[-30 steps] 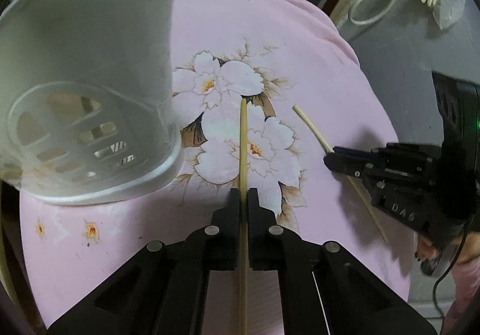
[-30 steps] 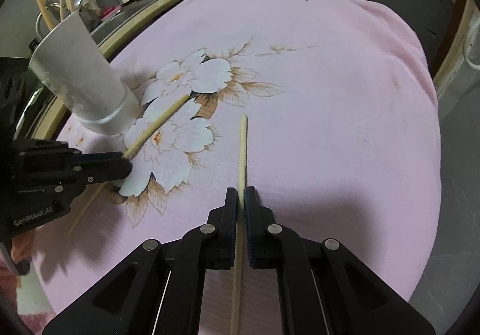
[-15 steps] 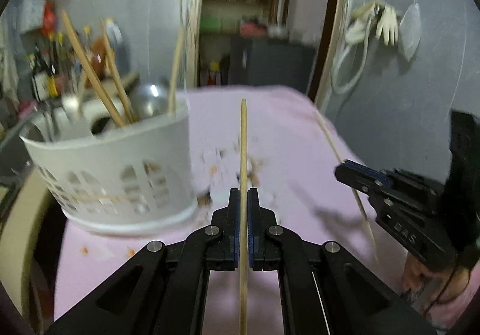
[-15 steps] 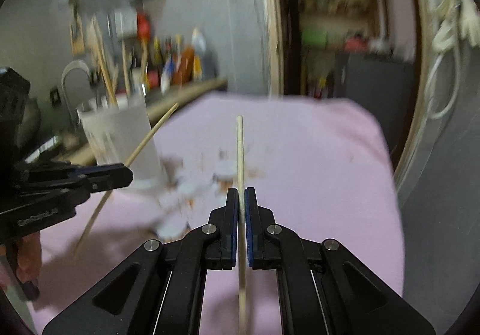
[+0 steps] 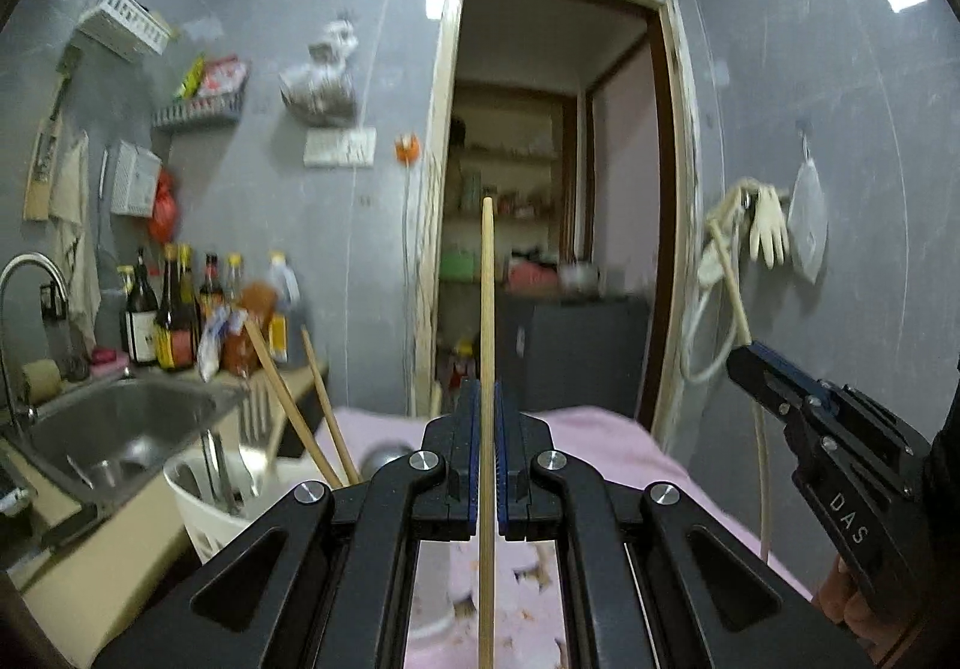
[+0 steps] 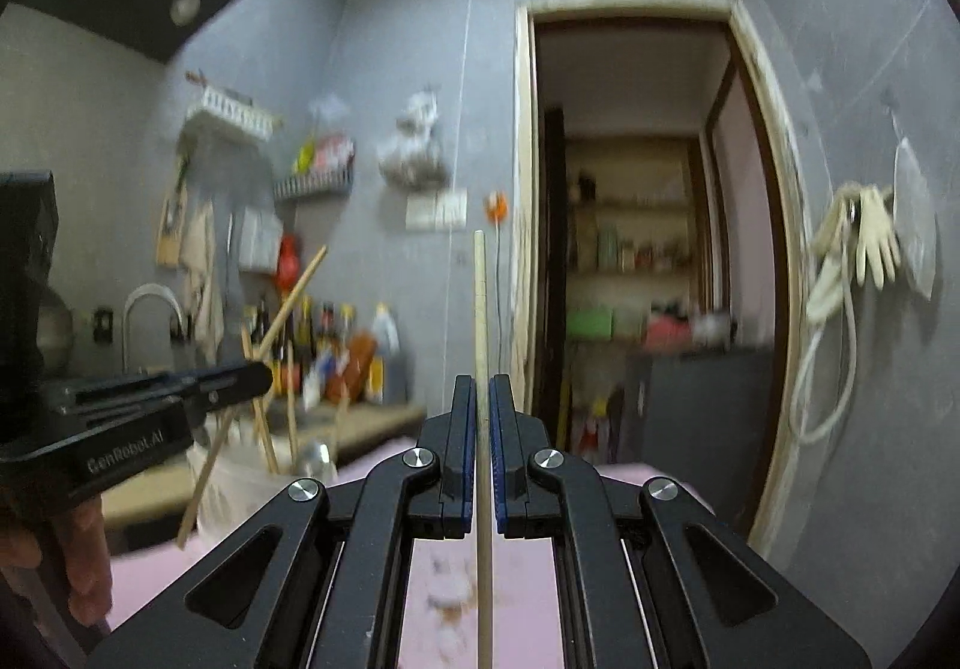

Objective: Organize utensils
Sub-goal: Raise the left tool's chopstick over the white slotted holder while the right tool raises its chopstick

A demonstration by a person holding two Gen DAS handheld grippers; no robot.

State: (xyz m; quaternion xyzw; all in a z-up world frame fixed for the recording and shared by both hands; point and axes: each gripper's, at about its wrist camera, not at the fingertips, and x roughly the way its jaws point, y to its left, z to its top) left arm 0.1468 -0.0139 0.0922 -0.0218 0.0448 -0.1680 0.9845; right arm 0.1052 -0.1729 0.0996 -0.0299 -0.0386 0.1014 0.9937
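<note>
Nearest the left wrist camera, the left gripper (image 5: 486,417) is clamped on a pale wooden chopstick (image 5: 486,321), which runs straight up between its blue-lined fingers and ends in front of the open doorway (image 5: 558,201). In the right wrist view the right gripper (image 6: 483,411) is likewise closed on a second chopstick (image 6: 480,321), held upright in the same way. Each tool shows in the other's view — the right one at the right edge of the left view, the left one at the left edge of the right view, its chopstick slanting up to the right.

Below and just beyond the fingers lies the pink flowered cloth (image 5: 606,447) covering the table. At the left, near the table's far edge, stands a white slotted utensil basket (image 5: 198,495) with two more chopsticks (image 5: 282,399) leaning out of it beside metal cutlery.

Further left is a steel sink (image 5: 114,423) with a curved tap, then a row of sauce bottles (image 5: 168,321) on the counter — behind them a grey wall. On the right wall hang pale rubber gloves (image 5: 768,231).
</note>
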